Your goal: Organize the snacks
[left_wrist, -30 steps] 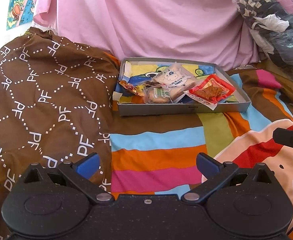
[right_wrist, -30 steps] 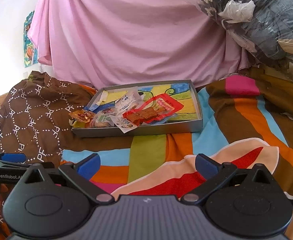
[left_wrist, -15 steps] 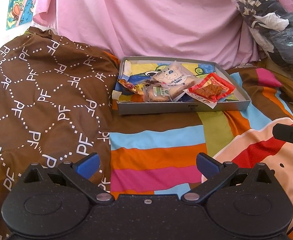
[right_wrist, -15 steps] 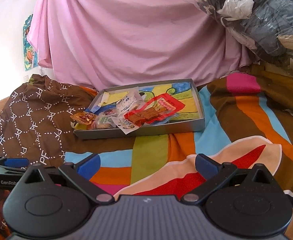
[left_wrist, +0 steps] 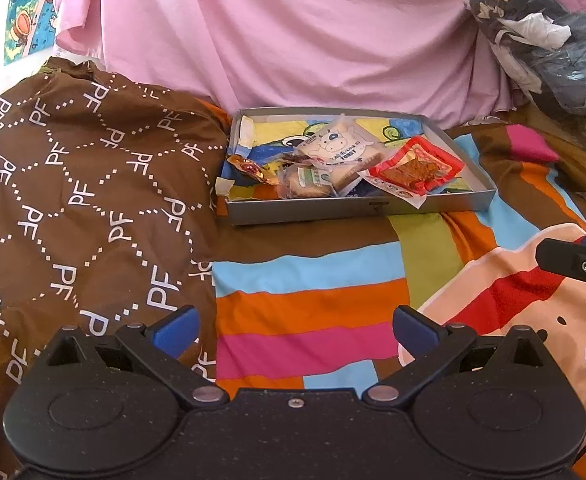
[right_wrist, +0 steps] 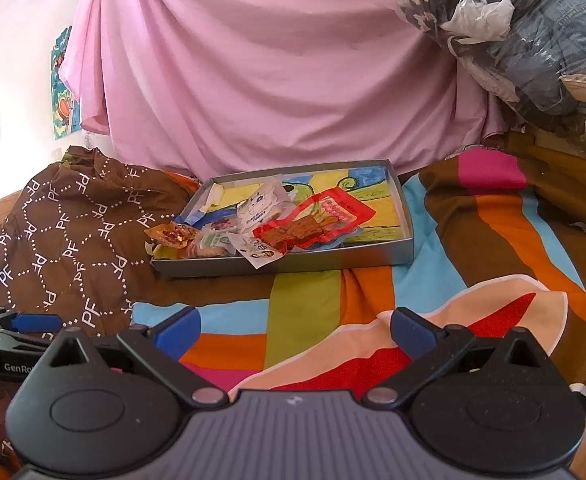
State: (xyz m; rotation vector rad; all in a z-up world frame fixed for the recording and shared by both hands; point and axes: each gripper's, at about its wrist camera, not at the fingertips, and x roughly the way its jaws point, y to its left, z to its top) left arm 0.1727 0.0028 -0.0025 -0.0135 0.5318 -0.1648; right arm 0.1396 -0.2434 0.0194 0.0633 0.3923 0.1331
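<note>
A shallow grey box (left_wrist: 357,209) (right_wrist: 317,266) rests on the striped bedspread ahead of both grippers. Inside lie a red snack pouch (left_wrist: 417,168) (right_wrist: 317,220), a white toast packet with a cow face (left_wrist: 343,152) (right_wrist: 259,204), a clear-wrapped cake (left_wrist: 305,184) and a small orange-gold wrapper (left_wrist: 249,168) (right_wrist: 171,234) at the left edge. My left gripper (left_wrist: 296,330) is open and empty, well short of the box. My right gripper (right_wrist: 295,330) is also open with nothing between its blue fingers. Each gripper shows at the edge of the other's view.
A brown blanket with a white letter pattern (left_wrist: 77,184) is bunched to the left of the box. A pink sheet (left_wrist: 277,36) hangs behind it. Bagged clothes (right_wrist: 525,36) pile up at the back right. Striped bedspread (left_wrist: 309,304) lies between grippers and box.
Both grippers have shifted slightly; in the right wrist view the box sits a little lower and nearer. Both stay open and empty, and the snacks have not moved.
</note>
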